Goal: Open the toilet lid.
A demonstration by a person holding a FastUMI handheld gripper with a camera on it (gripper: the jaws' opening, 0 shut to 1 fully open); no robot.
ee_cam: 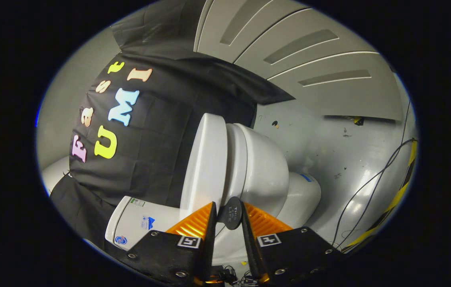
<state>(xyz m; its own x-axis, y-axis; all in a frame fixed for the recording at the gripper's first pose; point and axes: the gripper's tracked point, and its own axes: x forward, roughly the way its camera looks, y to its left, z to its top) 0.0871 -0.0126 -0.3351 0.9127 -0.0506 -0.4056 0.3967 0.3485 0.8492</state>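
A: What do we see, starting at the left?

B: We have the black cloth wall (145, 131), and low beside it the white cistern (141, 221) with small stickers on its face.

A: And next?

B: The toilet lid (205, 159), white, raised well off the seat (236, 159) and standing close to the cloth. The bowl (267, 171) bulges out to the right of the seat.

A: Where is our hand-held gripper (230, 213)?

B: Just ahead of us, at the lid's lower edge. Its orange fingers (193, 223) are nearly closed on a small black round tab (231, 213) fixed to the lid; both seem to press on it.

A: Anything in our way on the right?

B: The grey floor (329, 159), thin black cables (369, 187) trailing across it, and yellow-black tape (398, 195) at its far edge. Grey panels (309, 52) stand beyond.
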